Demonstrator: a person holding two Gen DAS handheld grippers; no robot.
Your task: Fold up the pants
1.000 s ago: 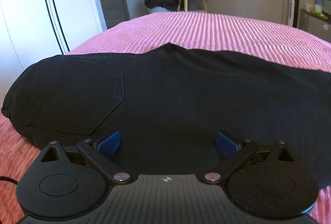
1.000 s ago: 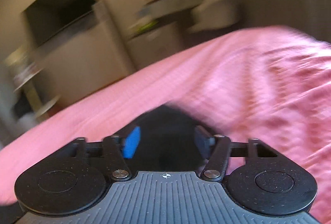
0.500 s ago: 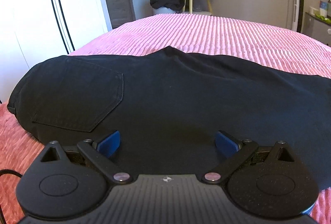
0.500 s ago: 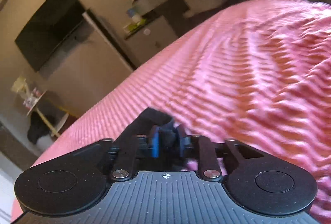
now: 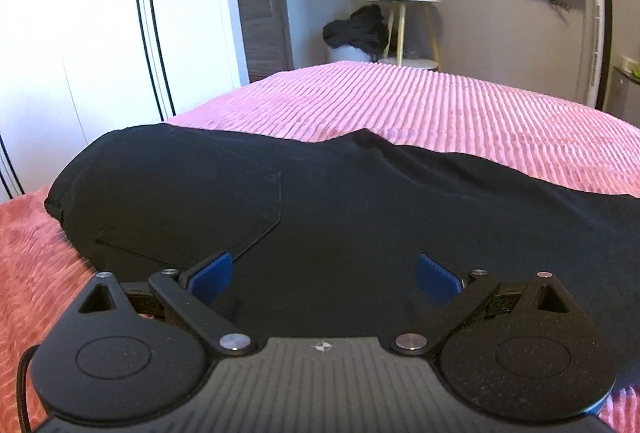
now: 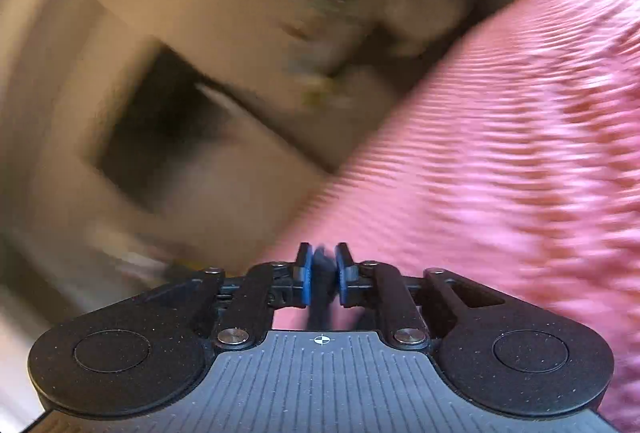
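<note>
**Lengthwise fold under way: right gripper grips the leg end, left gripper waits above the seat.**

The black pants (image 5: pixel 360 201) lie flat on the pink ribbed bedspread (image 5: pixel 460 105), long axis running left to right across the left wrist view, waistband and back pocket (image 5: pixel 188 209) toward the left, legs leading off right. The left gripper (image 5: pixel 324 273) hovers just above the seat area, jaws spread wide, holding nothing. The right gripper (image 6: pixel 322 273) has its jaws pinched almost together on a dark fold of fabric, judged to be the leg end of the pants; that view is motion-blurred. Next move, by judgement: carry the leg end toward the waistband, align the edges, then release.
</note>
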